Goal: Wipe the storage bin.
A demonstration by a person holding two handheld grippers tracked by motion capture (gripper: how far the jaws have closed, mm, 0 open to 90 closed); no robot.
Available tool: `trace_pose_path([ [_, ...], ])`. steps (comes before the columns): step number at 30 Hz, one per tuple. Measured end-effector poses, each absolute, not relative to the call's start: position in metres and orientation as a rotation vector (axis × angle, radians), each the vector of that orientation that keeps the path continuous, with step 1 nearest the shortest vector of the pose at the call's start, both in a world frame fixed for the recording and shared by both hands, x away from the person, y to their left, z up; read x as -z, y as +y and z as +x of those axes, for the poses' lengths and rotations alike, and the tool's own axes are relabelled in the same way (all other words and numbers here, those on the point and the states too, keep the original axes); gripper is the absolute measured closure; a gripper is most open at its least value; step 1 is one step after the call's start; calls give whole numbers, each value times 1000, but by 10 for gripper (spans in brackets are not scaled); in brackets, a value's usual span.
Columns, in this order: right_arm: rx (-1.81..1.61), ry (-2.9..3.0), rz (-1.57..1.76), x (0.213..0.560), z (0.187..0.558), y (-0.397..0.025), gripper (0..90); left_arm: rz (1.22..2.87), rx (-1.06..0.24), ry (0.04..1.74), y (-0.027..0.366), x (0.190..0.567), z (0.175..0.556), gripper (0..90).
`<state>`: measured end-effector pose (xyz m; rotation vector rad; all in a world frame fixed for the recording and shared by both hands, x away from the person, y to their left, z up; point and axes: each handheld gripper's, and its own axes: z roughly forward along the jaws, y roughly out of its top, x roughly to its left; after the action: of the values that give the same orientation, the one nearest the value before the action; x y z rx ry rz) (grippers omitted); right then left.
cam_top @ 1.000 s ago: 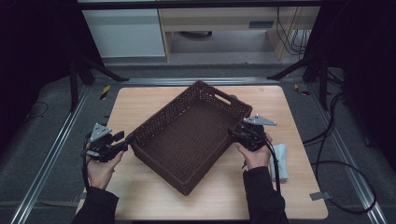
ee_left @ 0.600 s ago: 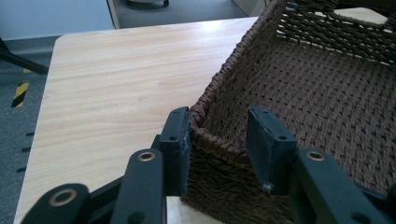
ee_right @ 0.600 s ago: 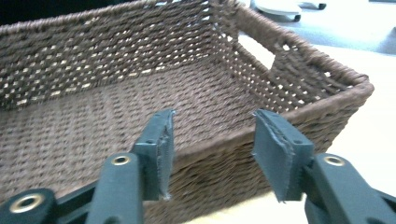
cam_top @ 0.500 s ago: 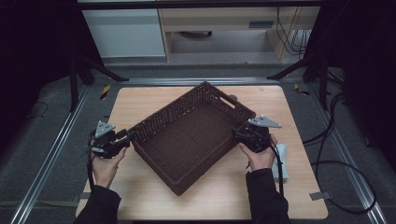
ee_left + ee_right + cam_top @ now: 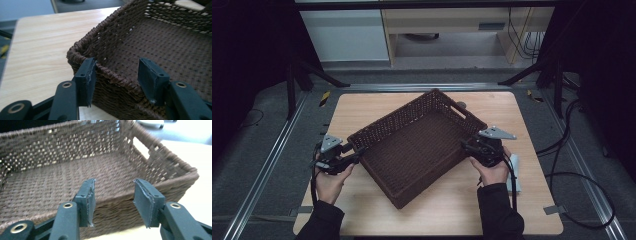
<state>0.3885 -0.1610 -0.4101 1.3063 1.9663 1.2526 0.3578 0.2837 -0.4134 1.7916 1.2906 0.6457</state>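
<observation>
Two claws agape, left claw (image 5: 115, 77) and right claw (image 5: 113, 198) at basket (image 5: 412, 145) rim

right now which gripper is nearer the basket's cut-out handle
Right. The right gripper sits at the basket wall just below the handle; the left gripper is at the opposite corner, far from it.

The right claw (image 5: 113, 202) gapes (jaws well apart) before the wicker basket (image 5: 62, 177).
</observation>
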Motion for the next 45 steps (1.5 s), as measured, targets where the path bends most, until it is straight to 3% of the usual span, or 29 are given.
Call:
trace_pose_path([
  [5,-1265,1908,1280,400,391,-178,475,1786,-662,1297,286,415,368,492],
  [15,-1152,1888,1278,407,418,-202,541,1808,-676,1301,288,415,385,509],
  [23,-1115,1943,1248,414,421,-209,732,1822,-643,1266,282,414,368,479],
  [30,-1086,2028,1220,410,406,-208,712,1842,-673,1273,276,416,368,505],
  [36,-1116,1990,1193,411,416,-209,650,1833,-636,1272,283,417,382,527],
  [42,-1112,2062,1178,414,419,-205,800,1838,-656,1263,282,416,379,514],
  [45,-1090,2078,1166,415,415,-205,807,1831,-654,1241,280,415,372,498],
])
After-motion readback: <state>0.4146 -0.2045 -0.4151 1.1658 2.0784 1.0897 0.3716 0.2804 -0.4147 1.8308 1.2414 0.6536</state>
